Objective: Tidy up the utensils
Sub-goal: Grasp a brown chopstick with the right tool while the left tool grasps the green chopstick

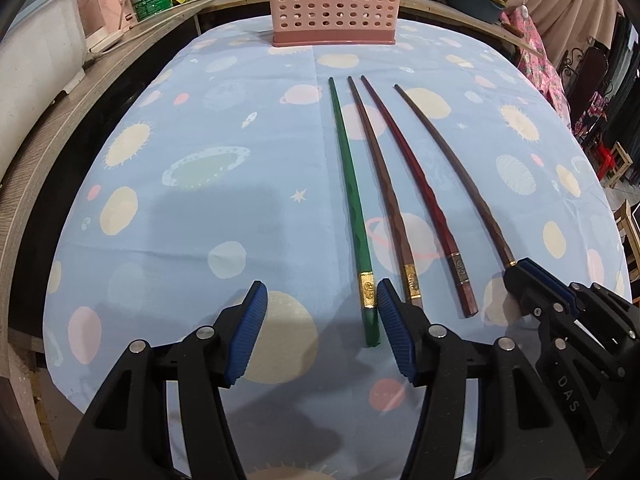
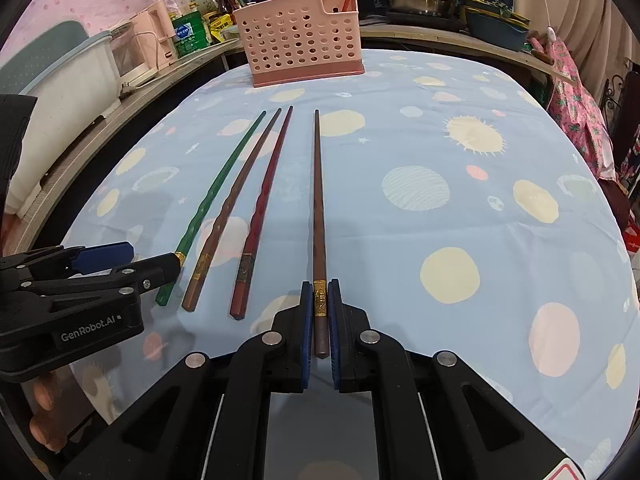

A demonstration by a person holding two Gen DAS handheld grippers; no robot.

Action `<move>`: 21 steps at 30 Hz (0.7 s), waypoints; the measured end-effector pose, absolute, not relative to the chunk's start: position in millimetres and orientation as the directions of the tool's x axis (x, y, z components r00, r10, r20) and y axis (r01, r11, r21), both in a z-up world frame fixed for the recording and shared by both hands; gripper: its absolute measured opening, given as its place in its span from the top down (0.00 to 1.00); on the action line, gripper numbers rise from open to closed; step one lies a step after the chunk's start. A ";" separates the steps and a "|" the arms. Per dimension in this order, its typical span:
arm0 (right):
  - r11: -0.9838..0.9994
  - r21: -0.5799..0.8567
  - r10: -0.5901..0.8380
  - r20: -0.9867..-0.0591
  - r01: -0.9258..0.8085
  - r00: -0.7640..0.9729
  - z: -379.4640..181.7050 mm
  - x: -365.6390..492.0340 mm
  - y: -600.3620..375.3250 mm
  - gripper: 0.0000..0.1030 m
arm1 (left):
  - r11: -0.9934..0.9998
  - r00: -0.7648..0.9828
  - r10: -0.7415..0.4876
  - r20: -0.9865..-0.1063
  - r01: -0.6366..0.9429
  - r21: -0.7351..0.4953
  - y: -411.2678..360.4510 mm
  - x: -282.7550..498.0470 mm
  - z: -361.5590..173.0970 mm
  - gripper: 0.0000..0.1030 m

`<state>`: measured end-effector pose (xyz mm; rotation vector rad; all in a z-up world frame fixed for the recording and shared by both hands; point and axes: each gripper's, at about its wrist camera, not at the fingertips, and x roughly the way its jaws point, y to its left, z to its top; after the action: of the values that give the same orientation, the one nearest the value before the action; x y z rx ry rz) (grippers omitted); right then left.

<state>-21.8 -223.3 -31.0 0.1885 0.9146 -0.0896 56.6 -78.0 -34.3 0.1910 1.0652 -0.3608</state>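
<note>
Chopsticks, four in a row, lie on the bench's planet-print cloth (image 2: 400, 240). Only the right wrist view shows the right tool (image 2: 320, 320) pinching the dark brown chopstick (image 2: 319, 200) at its gold band. Left tool (image 1: 320, 332) stands spread, nothing between its ribbed pads, beside the green chopstick (image 1: 348, 184). Beyond them stands one perforated pink basket (image 2: 300, 48).
</note>
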 end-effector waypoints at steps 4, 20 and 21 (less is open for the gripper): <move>0.979 0.127 0.005 -0.794 0.158 0.608 -31.1 -22.0 -223.7 0.93 | 0.924 0.443 -0.189 -0.876 0.383 -0.006 -80.1 56.8 -37.0 0.49; 0.980 0.123 0.003 -0.794 0.156 0.608 -31.1 -22.3 -223.6 0.93 | 0.914 0.425 -0.215 -0.879 0.404 -0.028 -80.3 55.1 -34.7 0.93; 0.980 0.123 0.003 -0.794 0.156 0.608 -31.0 -22.4 -223.8 0.93 | 0.915 0.423 -0.217 -0.880 0.403 -0.032 -79.9 55.2 -34.5 0.93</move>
<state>-22.4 -223.8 -31.0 0.1875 0.9148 -0.0891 55.2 -79.9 -34.5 0.1953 1.0670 -0.3907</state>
